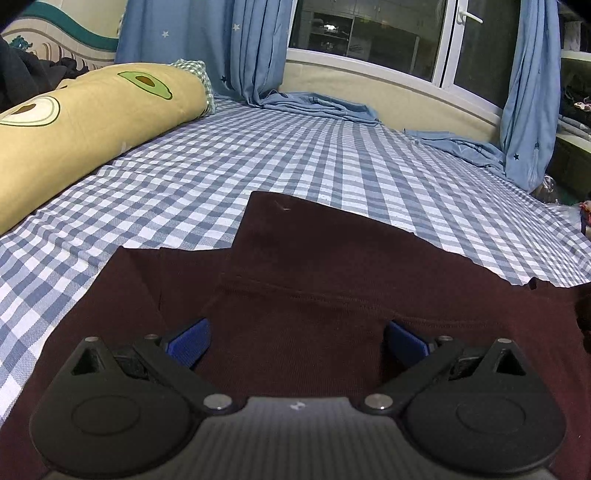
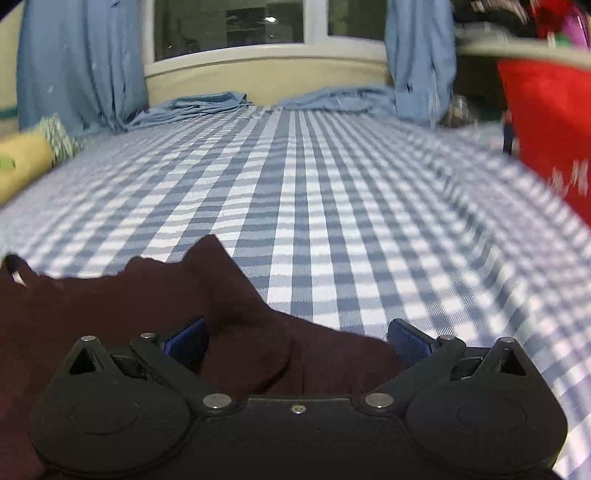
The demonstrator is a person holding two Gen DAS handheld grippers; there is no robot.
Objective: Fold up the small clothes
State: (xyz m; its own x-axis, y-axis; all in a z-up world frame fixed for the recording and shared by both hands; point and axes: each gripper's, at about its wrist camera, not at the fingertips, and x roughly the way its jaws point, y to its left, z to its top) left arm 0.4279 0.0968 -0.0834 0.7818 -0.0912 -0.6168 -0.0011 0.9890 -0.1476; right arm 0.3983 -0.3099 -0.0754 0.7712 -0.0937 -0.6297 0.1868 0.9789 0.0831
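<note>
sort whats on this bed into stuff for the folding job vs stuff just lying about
For the job:
dark maroon knit garment
left gripper
right gripper

Lying about:
yellow avocado-print bolster pillow
blue star-print curtains
red bag

A home bedroom: checked bedsheet point(image 1: 295, 166), avocado-print bolster point(image 1: 85, 122), blue star curtains point(image 1: 240, 48) at a window point(image 1: 369, 33)

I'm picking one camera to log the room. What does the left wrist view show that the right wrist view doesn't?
Only the left view shows the yellow pillow's avocado print and the white window handle. Only the right view shows a blurred red container at the bed's right side. Both show the dark maroon knit garment lying between open claw fingers, the blue-and-white checked bedsheet and the blue curtains.
</note>
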